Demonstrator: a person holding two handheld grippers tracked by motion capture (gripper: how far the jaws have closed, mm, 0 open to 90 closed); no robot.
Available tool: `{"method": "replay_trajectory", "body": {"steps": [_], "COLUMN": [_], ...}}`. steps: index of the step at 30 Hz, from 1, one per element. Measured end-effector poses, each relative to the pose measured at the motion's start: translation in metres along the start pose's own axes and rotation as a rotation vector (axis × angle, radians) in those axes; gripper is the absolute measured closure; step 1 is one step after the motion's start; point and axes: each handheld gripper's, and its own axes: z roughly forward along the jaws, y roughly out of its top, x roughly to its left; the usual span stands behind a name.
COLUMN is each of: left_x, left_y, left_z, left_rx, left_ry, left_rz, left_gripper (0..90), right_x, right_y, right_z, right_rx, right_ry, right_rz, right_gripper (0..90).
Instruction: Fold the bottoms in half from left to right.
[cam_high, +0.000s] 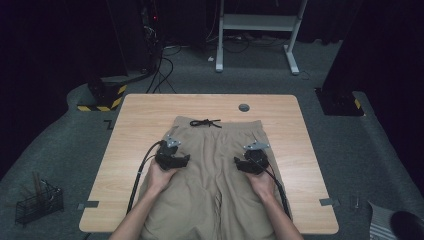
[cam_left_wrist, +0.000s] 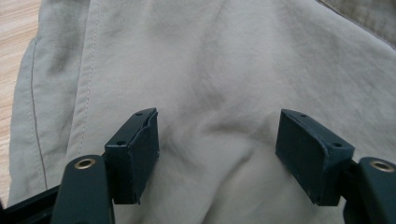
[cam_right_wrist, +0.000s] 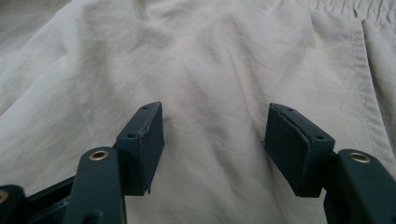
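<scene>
Forearms enter from the near table edge, each hand holding a black two-jaw claw over soft, creased beige cloth shorts (cam_high: 215, 170) spread flat on a pale wooden table (cam_high: 140, 107). Both the left claw (cam_left_wrist: 217, 140) and right claw (cam_right_wrist: 215, 135) stand spread, fabric beneath and between their jaws. Beyond them lies a black drawstring (cam_high: 205, 122). Near the table's left corner, a black wire basket (cam_high: 37, 204) holds things too dim to identify.
</scene>
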Motion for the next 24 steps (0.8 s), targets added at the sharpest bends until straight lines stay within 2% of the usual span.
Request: {"method": "replay_trajectory", "body": {"steps": [6,12,24], "left_x": [-0.003,-0.008,-0.036], "left_y": [-0.012,-0.020,-0.051], "left_z": [-0.006,-0.014,-0.046], "left_rx": [-0.045,-0.047,-0.046], "left_ry": [-0.005,-0.013,-0.048], "left_rz": [0.001,0.009,0.045], "left_gripper": [29.9,29.6,28.0], "right_x": [0.002,0.006,0.022], "right_y": [-0.006,-0.013,-0.044], "right_z": [-0.004,-0.012,-0.044], "right_rx": [-0.012,-0.013,-0.012], "right_ry": [0.006,0.017,0.036], "right_rz": [-0.009,-0.020,-0.036], "right_gripper": [37.4,37.3,37.2]}}
